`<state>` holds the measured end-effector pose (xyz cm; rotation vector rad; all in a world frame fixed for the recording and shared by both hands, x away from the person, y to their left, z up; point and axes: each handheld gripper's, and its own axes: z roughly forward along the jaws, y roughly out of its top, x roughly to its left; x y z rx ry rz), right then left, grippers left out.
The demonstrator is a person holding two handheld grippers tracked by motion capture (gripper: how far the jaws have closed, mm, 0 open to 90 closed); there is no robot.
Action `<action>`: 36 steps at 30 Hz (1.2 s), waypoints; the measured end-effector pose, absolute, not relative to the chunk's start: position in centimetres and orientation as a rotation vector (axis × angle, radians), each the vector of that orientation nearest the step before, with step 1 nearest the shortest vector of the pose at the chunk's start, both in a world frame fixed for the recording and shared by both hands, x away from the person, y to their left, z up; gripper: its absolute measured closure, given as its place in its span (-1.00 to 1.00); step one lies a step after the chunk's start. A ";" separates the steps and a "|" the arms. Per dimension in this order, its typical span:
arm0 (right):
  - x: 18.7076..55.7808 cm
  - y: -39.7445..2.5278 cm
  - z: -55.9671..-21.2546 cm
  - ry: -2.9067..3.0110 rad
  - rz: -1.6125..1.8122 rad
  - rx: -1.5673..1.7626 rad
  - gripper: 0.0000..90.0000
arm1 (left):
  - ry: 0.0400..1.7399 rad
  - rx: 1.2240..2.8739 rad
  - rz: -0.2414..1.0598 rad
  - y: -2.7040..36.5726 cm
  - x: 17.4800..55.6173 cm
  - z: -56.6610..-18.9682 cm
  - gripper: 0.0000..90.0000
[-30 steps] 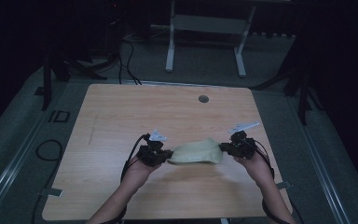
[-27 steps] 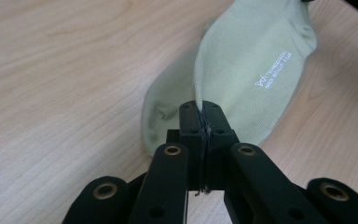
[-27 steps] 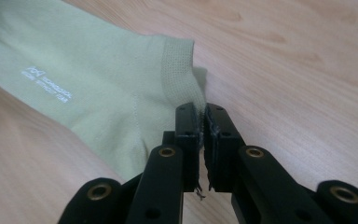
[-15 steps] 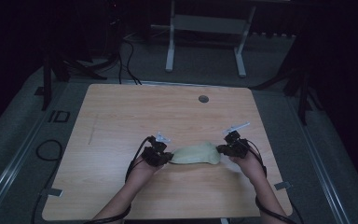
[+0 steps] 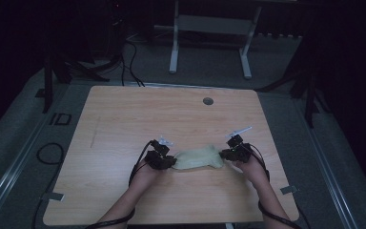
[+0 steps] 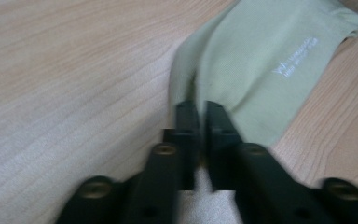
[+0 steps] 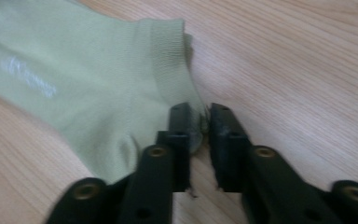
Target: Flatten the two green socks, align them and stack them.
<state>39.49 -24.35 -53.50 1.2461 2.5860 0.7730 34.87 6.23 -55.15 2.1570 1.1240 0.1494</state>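
A pale green sock [image 5: 199,158] is lying flat on the wooden bench [image 5: 124,119], near the edge where the person is standing, and it is stretching between the two hand-held grippers. No container is standing on the bench.

The left hand-held gripper [image 5: 167,161] is pinching one end of the sock; in the left gripper view its jaws are nearly pressed together, with the green fabric [image 6: 261,65] running into the narrow gap between them. The right hand-held gripper [image 5: 225,153] is holding the other end, at the ribbed cuff [image 7: 168,60]; in the right gripper view its jaws are closing on the corner of the cuff, and a little fold of fabric is sitting between them. Small white lettering [image 6: 294,58] is showing on the sock, but it is too blurred to read.

A black cable [image 5: 140,164] is trailing from the left hand-held gripper along the forearm. A small round grommet [image 5: 208,101] is sitting in the bench near the far edge, well apart from the sock. Behind the bench, the white legs of a frame [image 5: 174,43] are standing on the grey floor, and dark cables [image 5: 133,67] are lying near them. Nothing is standing between the hand-held grippers and the sock.
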 end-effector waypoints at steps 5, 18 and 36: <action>39.0 -24.8 -52.3 2.549 0.816 1.250 0.57 | 1.090 2.109 0.204 6.9 34.4 -53.2 0.49; 36.2 -22.5 -52.5 2.618 0.890 1.144 0.60 | 1.013 2.161 0.254 4.4 33.4 -53.0 0.91; 36.5 -20.9 -54.2 2.660 0.872 1.118 0.61 | 1.151 2.160 0.266 6.5 35.1 -55.5 0.93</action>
